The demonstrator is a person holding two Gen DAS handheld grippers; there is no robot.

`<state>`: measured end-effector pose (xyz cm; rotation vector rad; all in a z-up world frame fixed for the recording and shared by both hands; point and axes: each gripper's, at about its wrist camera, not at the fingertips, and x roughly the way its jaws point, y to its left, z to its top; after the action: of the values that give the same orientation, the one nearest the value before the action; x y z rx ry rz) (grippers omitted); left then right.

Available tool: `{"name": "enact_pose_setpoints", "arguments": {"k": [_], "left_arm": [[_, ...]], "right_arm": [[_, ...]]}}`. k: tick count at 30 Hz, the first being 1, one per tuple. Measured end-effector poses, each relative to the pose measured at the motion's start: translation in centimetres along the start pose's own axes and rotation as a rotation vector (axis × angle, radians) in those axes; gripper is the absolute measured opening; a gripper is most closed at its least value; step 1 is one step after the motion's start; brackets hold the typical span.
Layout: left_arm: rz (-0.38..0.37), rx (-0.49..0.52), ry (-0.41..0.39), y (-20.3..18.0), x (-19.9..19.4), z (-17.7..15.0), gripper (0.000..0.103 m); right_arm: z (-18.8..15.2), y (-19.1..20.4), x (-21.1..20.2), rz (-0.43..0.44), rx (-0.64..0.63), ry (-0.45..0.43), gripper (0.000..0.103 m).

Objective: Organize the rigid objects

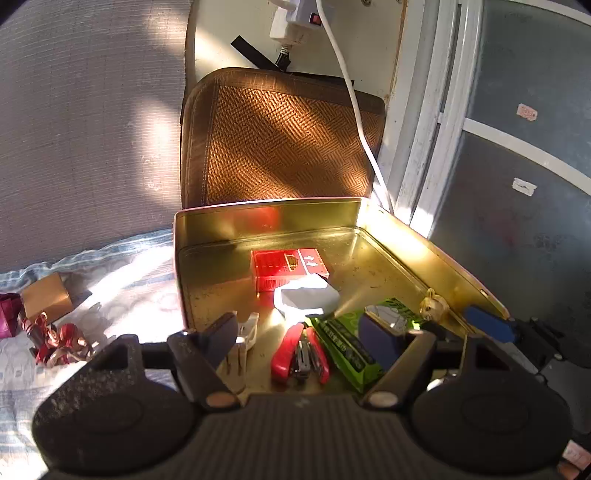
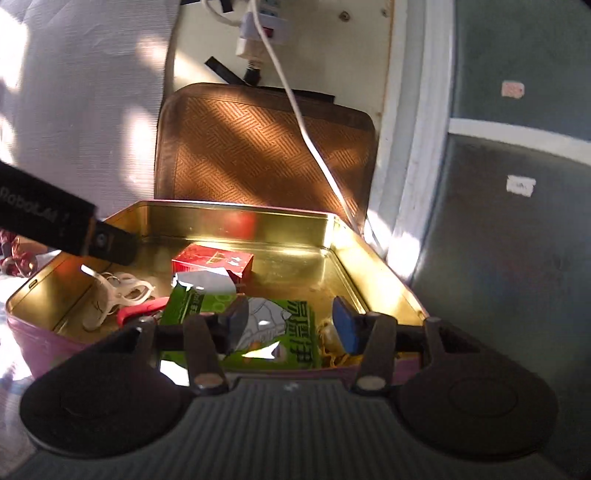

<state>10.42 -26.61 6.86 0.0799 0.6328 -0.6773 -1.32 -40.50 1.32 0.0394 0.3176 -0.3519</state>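
Observation:
A gold metal tin (image 1: pixel 406 240) (image 2: pixel 236 212) lies open on the bed. Inside it are a red box (image 1: pixel 288 267) (image 2: pixel 212 260), a white block (image 1: pixel 306 299), a red stapler (image 1: pixel 299 354) (image 2: pixel 138 312), a green packet (image 1: pixel 343 347) (image 2: pixel 273 332), a white clip (image 1: pixel 245 332) (image 2: pixel 122 291) and a small gold charm (image 1: pixel 432 304). My left gripper (image 1: pixel 303 339) is open and empty over the tin's near part, above the stapler. My right gripper (image 2: pixel 291 325) is open and empty over the green packet. The other gripper's arm (image 2: pixel 55 225) reaches in from the left.
A brown woven cushion (image 1: pixel 280 140) (image 2: pixel 258 147) stands behind the tin, with a white cable (image 1: pixel 354 103) and a power strip (image 2: pixel 258 26) above. On the bedsheet at left lie a gold box (image 1: pixel 46 297) and red ribbon items (image 1: pixel 59 341). A window frame (image 1: pixel 424 147) is at right.

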Motion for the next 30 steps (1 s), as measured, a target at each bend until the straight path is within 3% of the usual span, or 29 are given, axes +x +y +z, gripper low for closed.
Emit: {"name": "enact_pose_setpoints", "arguments": {"k": [3,10,16,21,30], "left_arm": [[0.082,0.050,-0.027,-0.1,-1.5,-1.0,0.075],[0.135,0.107,-0.027,-0.5,-5.8,-4.3,0.076],[0.188,0.124,-0.042,0.2,-8.7,-7.0,0.080],[0.241,0.125,-0.041,1.4,-9.8,-8.5,0.080],[0.300,0.097,-0.053,4.2,-11.4,-10.0,0.081]], "right_arm": [[-0.8,-0.3,-2.4,0.020,0.046,-0.029,0.053],[-1.8,-0.4,-8.8,0.115,0.283,-0.090,0.053],[-3.4,0.8,-11.3,0.160,0.422,-0.049,0.054],[-3.8,2.5,-11.3,0.212,0.443,0.021,0.054],[-3.3,5.1,-11.5,0.256,0.415,0.048,0.054]]}}
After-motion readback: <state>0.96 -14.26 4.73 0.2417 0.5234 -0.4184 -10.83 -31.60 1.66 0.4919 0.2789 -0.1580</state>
